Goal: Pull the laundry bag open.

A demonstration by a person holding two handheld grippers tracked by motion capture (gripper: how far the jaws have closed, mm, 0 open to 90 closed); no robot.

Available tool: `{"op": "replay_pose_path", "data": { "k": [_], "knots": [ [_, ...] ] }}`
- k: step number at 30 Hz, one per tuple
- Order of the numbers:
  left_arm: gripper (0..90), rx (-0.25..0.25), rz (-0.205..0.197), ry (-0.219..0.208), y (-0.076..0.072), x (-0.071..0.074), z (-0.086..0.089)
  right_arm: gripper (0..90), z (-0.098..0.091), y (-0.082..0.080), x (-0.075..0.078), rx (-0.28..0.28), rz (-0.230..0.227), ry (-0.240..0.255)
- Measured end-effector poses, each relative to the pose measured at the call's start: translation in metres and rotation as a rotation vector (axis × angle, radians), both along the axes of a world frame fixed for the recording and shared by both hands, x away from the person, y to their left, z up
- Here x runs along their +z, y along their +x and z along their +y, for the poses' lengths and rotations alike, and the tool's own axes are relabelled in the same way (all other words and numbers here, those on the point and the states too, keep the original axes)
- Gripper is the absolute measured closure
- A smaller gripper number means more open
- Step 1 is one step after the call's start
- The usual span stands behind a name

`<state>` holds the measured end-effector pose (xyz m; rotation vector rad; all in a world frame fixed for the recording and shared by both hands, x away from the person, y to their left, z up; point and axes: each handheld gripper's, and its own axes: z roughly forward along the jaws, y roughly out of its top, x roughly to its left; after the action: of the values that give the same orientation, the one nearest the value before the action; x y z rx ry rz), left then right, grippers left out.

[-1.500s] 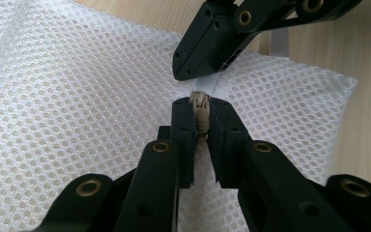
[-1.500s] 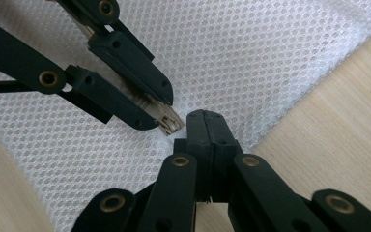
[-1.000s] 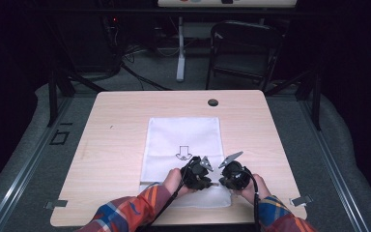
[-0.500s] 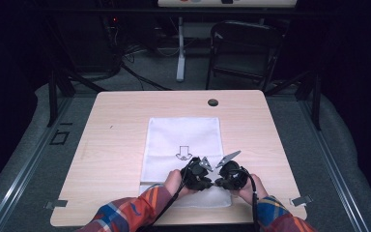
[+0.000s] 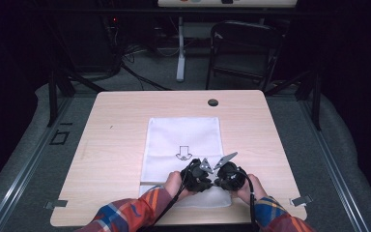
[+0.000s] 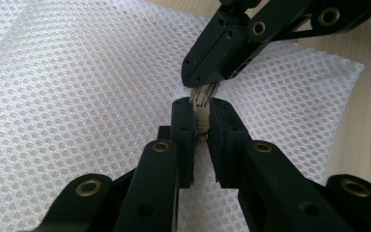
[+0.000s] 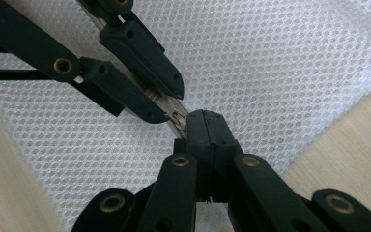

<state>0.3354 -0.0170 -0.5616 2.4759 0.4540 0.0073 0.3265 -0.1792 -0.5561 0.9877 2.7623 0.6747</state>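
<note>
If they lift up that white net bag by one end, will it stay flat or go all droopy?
Probably droopy. The white mesh bag is thin netting with holes all through and lies limp on the table, so it should sag. It looks light too. The left gripper and right gripper pinch its beige zipper strip, probably the stiffest part.

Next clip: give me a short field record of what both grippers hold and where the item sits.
item: white mesh bag with printed arrow, flat on wooden table
left gripper: shut on zipper strip
right gripper: shut on the zipper end
location: near edge of bag, grippers tip to tip
hands: at the table's near edge, plaid sleeves
</note>
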Motion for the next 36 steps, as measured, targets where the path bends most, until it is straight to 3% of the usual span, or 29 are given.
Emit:
{"op": "replay_pose_path", "data": {
  "k": [2,8,10,25,36],
  "knots": [
    [81.4,0.002,-0.008,0.017,0.0,0.001,0.001,90.0,0.0,0.0,0.0,0.0,0.005,0.005],
    [81.4,0.005,0.01,0.007,0.0,0.001,0.005,90.0,0.001,-0.001,-0.002,-0.008,-0.001,0.031],
    [81.4,0.003,0.008,0.003,0.001,0.001,0.007,90.0,0.001,0.0,0.0,0.011,-0.001,-0.009],
    [81.4,0.01,0.03,0.001,0.001,0.003,0.015,90.0,0.0,0.0,-0.001,0.005,-0.001,0.004],
    [81.4,0.006,0.023,0.009,0.001,0.003,0.019,90.0,0.0,0.0,0.0,0.001,0.0,0.005]
  ]
}}
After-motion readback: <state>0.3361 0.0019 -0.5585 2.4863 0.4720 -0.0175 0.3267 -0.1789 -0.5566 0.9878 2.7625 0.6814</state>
